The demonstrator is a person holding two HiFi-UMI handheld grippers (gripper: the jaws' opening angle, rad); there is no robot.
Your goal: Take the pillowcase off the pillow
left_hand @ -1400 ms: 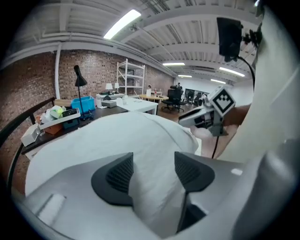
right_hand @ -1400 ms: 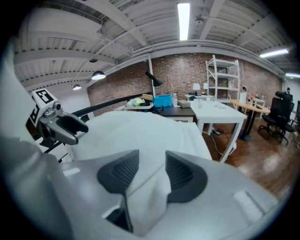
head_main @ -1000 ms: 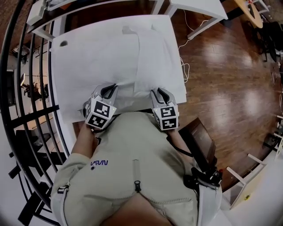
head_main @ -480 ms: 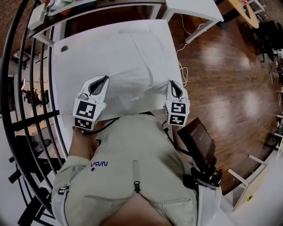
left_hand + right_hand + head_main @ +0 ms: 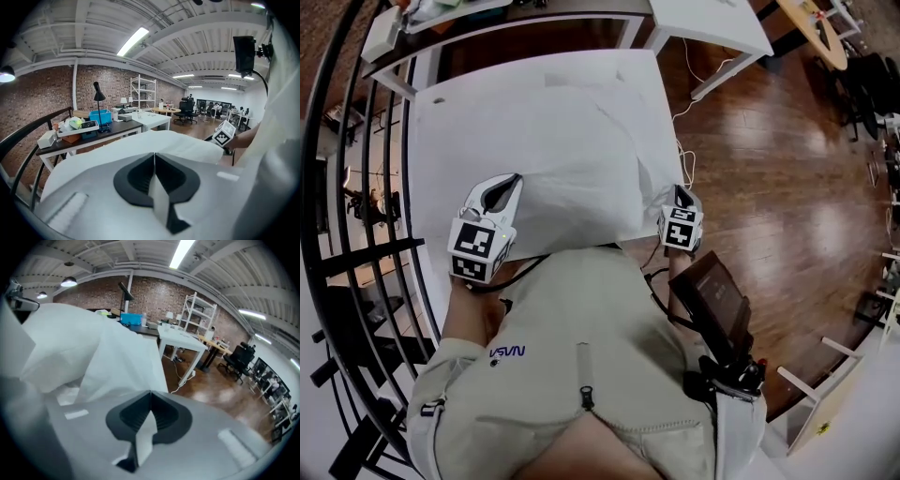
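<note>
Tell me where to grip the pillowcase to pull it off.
Probably the near edge of the pillowcase, one corner per gripper, coming from the person's side. That edge lies slack, and the left gripper and right gripper pinch its fabric there.

From above, the head camera looks steeply down at the counter (image 5: 459,131). The left tool (image 5: 508,183) and right tool (image 5: 679,192) cameras look close across the same pillowcase (image 5: 572,178).

Left gripper (image 5: 508,184) and right gripper (image 5: 678,192) spread apart, stretching the pillowcase (image 5: 572,183) edge wider
</note>
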